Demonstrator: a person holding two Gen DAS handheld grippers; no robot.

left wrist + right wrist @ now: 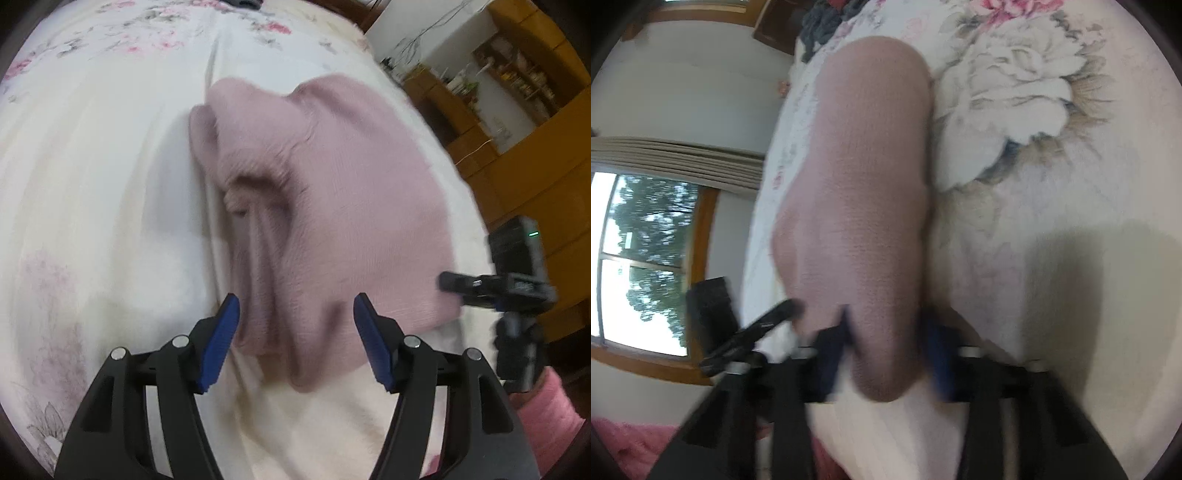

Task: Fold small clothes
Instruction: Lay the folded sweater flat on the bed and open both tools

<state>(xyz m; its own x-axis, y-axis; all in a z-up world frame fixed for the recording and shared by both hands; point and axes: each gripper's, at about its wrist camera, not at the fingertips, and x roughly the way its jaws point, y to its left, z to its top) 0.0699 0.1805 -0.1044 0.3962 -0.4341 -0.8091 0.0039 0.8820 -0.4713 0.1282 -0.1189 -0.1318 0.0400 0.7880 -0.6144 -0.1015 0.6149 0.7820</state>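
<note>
- Pink knit garment lying bunched on the flowery bed cover, not yet flat.
- Left gripper spread wide, pinching nothing, cloth at 12 o'clock.
- Right gripper around the cloth's near edge; squeezing or not, cannot tell.
- Seems mid-fold; next, probably pinching and pulling over.

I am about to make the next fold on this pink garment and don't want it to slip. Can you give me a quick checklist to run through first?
1. Left gripper open, nothing between its jaws: ok.
2. Right gripper has the pink garment between its jaws: ok; firmness of grip: cannot tell, blurred.
3. Garment lying flat on the bedspread: not ok, bunched along its left side.
4. Bedspread around the garment free of clutter: ok.
5. Garment corners lined up: cannot tell.
</note>
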